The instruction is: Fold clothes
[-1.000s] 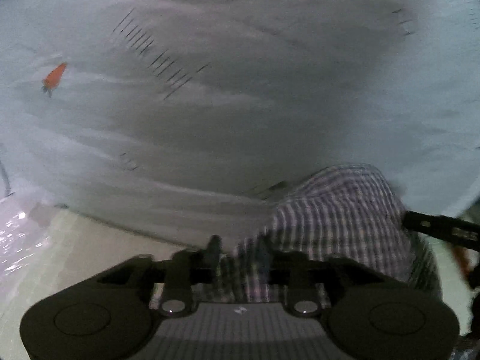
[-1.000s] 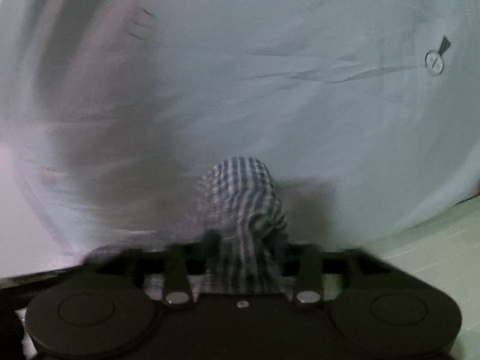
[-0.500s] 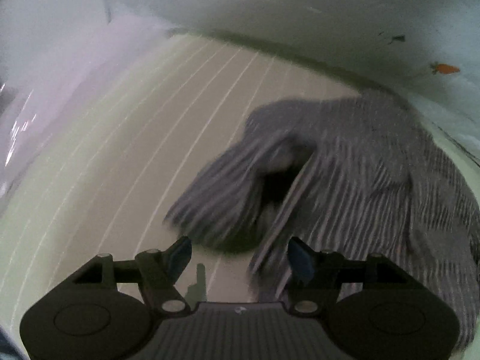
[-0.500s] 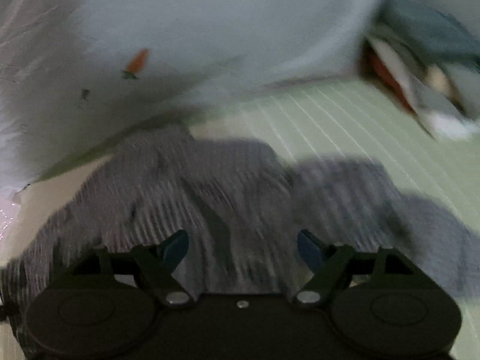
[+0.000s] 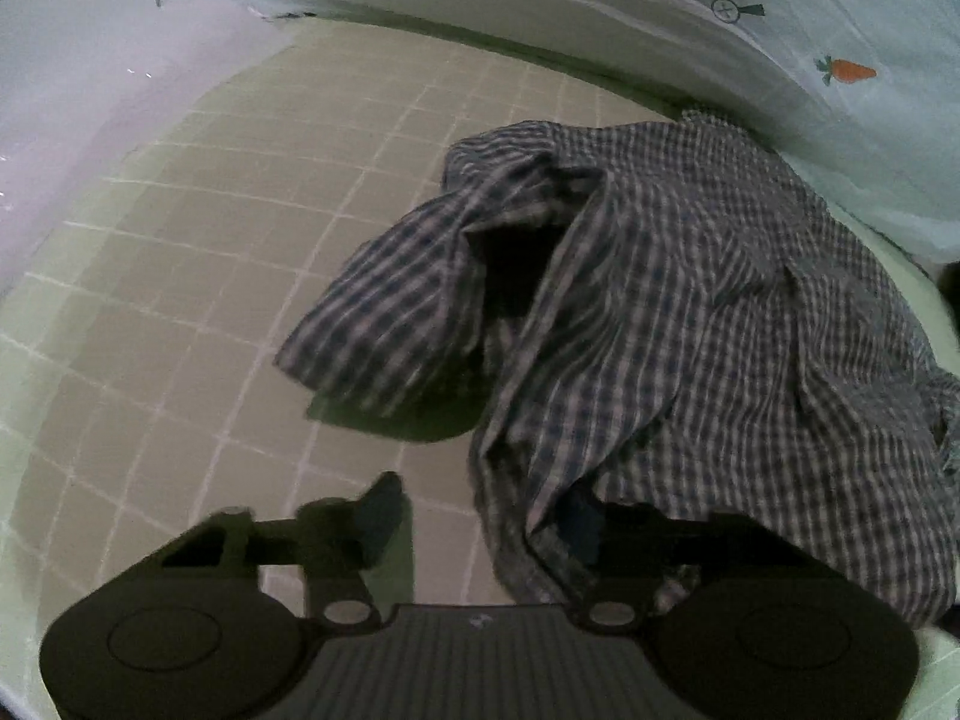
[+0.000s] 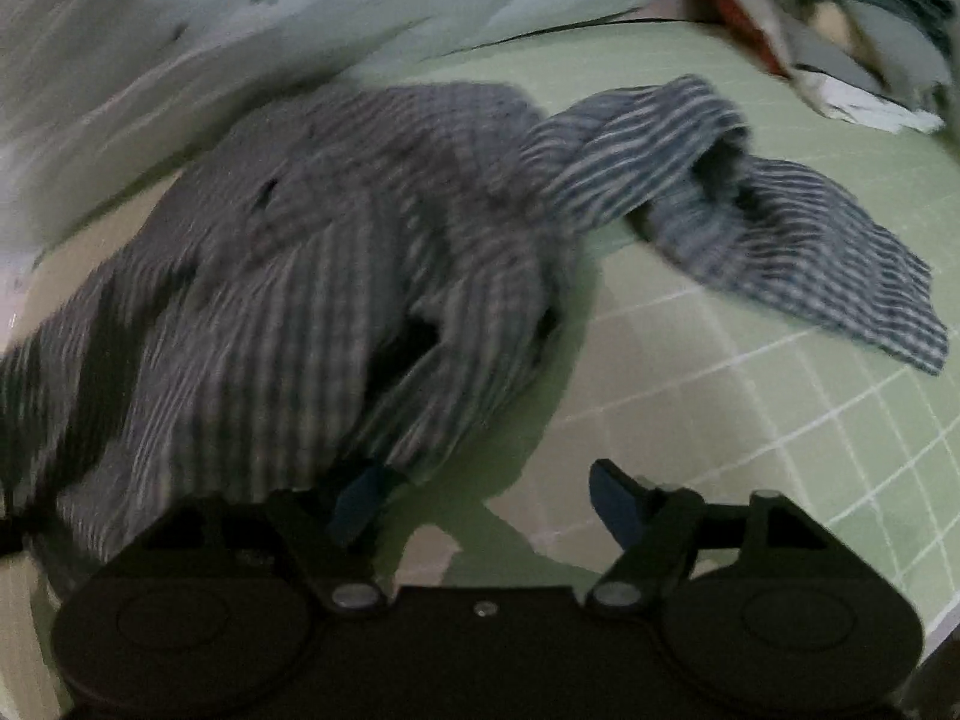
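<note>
Checked blue-and-white cotton, a crumpled shirt (image 5: 690, 312), lies in a loose heap on the pale green bed sheet with its white grid lines (image 5: 210, 276), and that is what I see through both wrist cameras. In the left view the shirt fills the right half, one sleeve humped up and gaping dark at its opening, its far edge close to the light bedding printed with a small orange carrot (image 5: 846, 70). My left hand-held gripper (image 5: 480, 516) points steeply down at the near hem; its jaws have just been closing, and a fold of the hem hangs between them and over the right finger, though I cannot tell whether the pads actually press on it. In the right view, which is blurred, the shirt (image 6: 312, 252) spreads across the left and centre, with one sleeve trailing off to the right over the sheet (image 6: 750, 420). My right hand-held gripper (image 6: 486, 504) stands spread, having just narrowed a little; the cloth edge drapes at its left finger, while the right finger is over bare sheet. A jumble of other fabric (image 6: 840, 30) sits at the far right corner.
</note>
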Available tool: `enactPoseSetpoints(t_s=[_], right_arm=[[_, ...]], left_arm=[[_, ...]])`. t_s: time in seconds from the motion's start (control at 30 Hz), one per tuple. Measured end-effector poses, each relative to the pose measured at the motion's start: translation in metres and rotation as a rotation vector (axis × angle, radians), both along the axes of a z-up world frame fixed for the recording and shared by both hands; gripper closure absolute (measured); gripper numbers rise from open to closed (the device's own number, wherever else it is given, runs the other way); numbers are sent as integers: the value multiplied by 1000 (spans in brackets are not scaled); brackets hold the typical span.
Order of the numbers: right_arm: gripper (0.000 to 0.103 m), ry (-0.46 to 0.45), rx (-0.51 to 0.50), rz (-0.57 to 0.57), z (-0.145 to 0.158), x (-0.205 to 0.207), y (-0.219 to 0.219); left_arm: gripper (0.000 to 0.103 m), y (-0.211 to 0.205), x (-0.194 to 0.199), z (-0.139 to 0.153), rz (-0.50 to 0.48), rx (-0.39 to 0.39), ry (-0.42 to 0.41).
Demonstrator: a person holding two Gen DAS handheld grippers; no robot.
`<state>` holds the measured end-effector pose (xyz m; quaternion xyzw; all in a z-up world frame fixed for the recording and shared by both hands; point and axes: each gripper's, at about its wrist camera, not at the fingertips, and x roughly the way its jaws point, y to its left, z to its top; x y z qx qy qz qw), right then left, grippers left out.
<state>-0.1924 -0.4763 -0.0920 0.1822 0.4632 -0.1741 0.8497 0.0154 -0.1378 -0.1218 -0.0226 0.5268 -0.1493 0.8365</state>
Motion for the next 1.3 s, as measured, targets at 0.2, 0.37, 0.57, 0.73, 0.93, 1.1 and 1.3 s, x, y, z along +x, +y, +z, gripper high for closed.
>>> enactPoseSetpoints(t_s=[0.2,0.37,0.57,0.73,0.93,1.1,1.3], right_arm=[[35,-19,-13,1,0,0,8],[35,-53,-4,-80,7,-3,-8],[35,-96,33,-57,12,2,-12],[34,-124,143,-22,10,12,-12],[31,-110,262,56,-2,33,-2],[76,-99,298,114,-11,39,3],[101,-164,250,130,5,25,-6]], left_arm=[[100,-4,12,2,-39,-7,-21],[98,28,40,28,95,17,-127],[57,42,33,31,120,55,-82],[40,41,-24,11,64,67,34],[39,25,-67,-4,-7,47,100],[56,11,-79,-2,-28,22,69],[102,13,-82,-6,30,-13,79]])
